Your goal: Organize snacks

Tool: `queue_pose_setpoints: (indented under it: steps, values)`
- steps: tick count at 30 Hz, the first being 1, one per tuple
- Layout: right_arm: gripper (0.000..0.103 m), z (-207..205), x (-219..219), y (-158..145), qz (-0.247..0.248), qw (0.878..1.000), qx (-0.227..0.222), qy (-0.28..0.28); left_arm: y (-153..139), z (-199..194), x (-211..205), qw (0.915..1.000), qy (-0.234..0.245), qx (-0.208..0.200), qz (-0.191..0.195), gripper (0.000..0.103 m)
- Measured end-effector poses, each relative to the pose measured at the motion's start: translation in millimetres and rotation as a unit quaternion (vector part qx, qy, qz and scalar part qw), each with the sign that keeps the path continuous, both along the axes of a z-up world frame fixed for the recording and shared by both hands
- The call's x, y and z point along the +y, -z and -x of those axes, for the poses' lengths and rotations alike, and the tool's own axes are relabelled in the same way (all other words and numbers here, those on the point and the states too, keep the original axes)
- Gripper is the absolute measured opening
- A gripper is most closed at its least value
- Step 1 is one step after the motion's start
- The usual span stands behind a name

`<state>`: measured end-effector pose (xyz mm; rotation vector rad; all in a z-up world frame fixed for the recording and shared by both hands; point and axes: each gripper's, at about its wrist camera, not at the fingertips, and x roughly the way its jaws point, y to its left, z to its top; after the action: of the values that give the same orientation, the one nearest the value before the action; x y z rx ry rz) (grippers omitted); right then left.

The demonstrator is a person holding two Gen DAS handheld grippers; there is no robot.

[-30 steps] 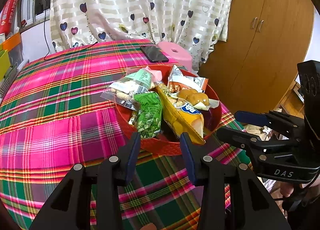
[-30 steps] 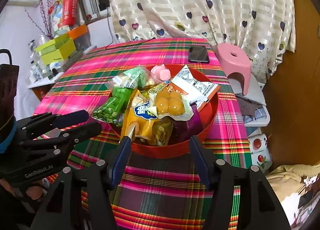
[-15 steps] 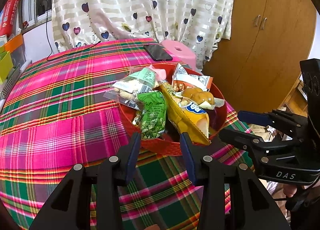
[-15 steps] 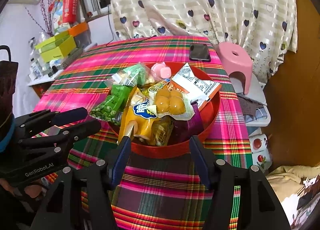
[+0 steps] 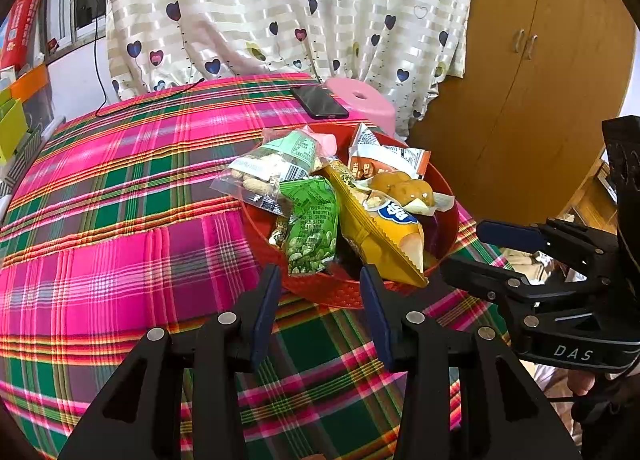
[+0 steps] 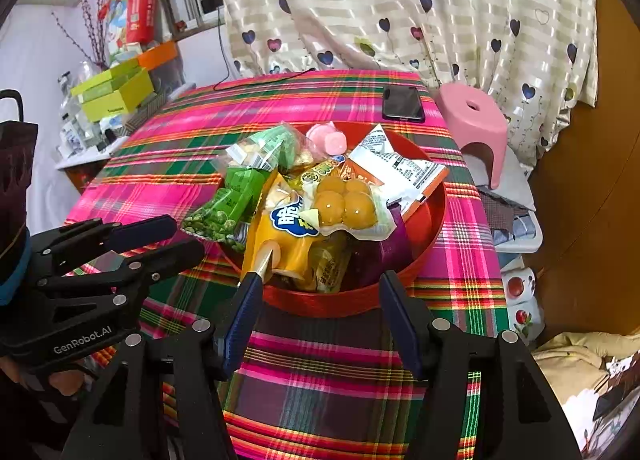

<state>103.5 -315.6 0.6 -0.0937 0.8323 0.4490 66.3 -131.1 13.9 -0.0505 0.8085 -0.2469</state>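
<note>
Left tool [image 5: 318, 280]: spread, nothing between its blue pads, hovering just short of the near rim of the red bowl [image 5: 320, 290], a little left of the bowl's middle. Straight ahead of it, the green pea packet [image 5: 314, 220], long axis running away from the tool toward the far rim, near end drooping over the bowl's edge. Further left and back, a clear bag of peanuts [image 5: 260, 172], hanging partly over the left rim above the plaid surface [image 5: 120, 200].

Centre: yellow snack bag [image 6: 280, 236], long axis slanting from the far middle down to the near rim, its crimped end pointing close to the left finger of the right tool. On top of it, a clear pouch of round yellow cakes [image 6: 344, 202]. Behind, a pink jelly cup [image 6: 328, 140], possibly two; hard to tell at this angle.

Right: white-and-orange packet [image 6: 396, 172] leaning on the far right rim. Right tool [image 6: 320, 288]: also spread and empty, centred on the bowl's near rim, nearer the yellow bag and the cakes.

All snacks piled loosely inside or overhanging the bowl, none lying on the cloth. Fits either a heap awaiting sorting or a gathering just finished.
</note>
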Motion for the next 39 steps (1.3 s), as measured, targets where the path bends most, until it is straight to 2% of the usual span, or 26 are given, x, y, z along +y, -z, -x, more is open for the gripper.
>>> queue_pose_setpoints:
  steps: [39]
  values:
    - [0.060, 0.7, 2.4, 1.9, 0.000, 1.000, 0.002, -0.001, 1.8, 0.5, -0.5, 1.0000, 0.000, 0.002, 0.000, 0.042]
